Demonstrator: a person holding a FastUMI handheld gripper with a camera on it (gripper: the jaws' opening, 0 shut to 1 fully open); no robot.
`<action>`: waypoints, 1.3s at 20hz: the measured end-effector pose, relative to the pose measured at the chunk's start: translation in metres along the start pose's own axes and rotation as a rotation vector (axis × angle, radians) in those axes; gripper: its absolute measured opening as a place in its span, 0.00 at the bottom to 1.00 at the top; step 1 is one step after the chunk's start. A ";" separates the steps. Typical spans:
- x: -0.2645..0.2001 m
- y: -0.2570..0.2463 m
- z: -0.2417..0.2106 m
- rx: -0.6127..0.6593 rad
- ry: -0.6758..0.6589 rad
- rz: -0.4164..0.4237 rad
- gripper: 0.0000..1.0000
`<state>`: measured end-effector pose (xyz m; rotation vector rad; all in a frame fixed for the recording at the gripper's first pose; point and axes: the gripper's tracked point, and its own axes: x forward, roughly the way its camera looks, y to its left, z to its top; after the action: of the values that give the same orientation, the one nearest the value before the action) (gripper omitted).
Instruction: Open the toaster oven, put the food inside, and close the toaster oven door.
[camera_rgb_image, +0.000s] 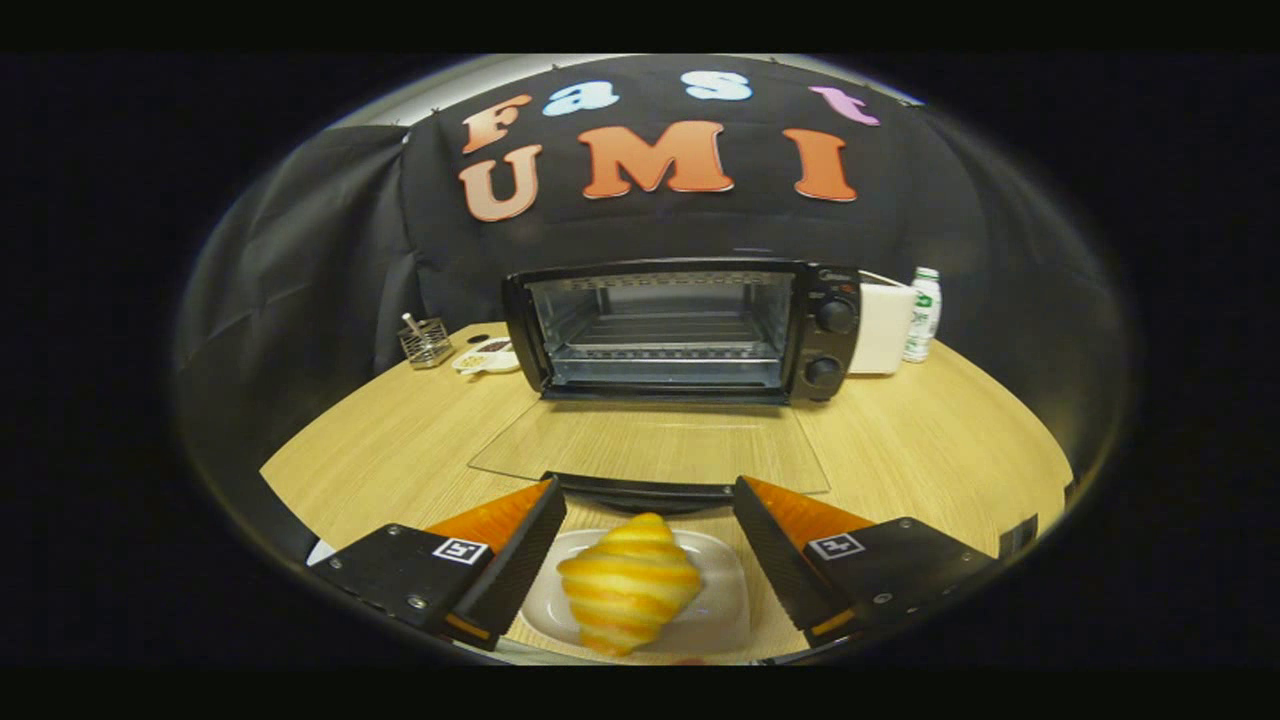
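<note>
A black toaster oven (690, 330) stands at the back of the wooden table, its glass door (650, 445) folded down flat towards me. Its wire rack shows inside, bare. A yellow striped croissant (628, 583) lies on a small white plate (720, 590) close to me. My gripper (645, 490) is open, one finger on each side of the croissant with a gap to both. The fingertips reach about as far as the handle of the lowered door.
Two round knobs (832, 340) sit on the oven's right panel. A white box (882, 328) and a small white bottle (922, 315) stand right of the oven. Left of it are a wire holder (425, 342) and a small white dish (487, 357).
</note>
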<state>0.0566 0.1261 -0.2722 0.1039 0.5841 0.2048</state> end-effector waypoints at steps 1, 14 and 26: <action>-0.008 0.000 -0.002 0.000 -0.013 -0.011 1.00; -0.042 0.002 -0.083 -0.119 0.060 -0.032 1.00; -0.034 0.013 -0.096 -0.068 0.117 0.013 0.52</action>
<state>-0.0266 0.1350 -0.3320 0.0298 0.6924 0.2444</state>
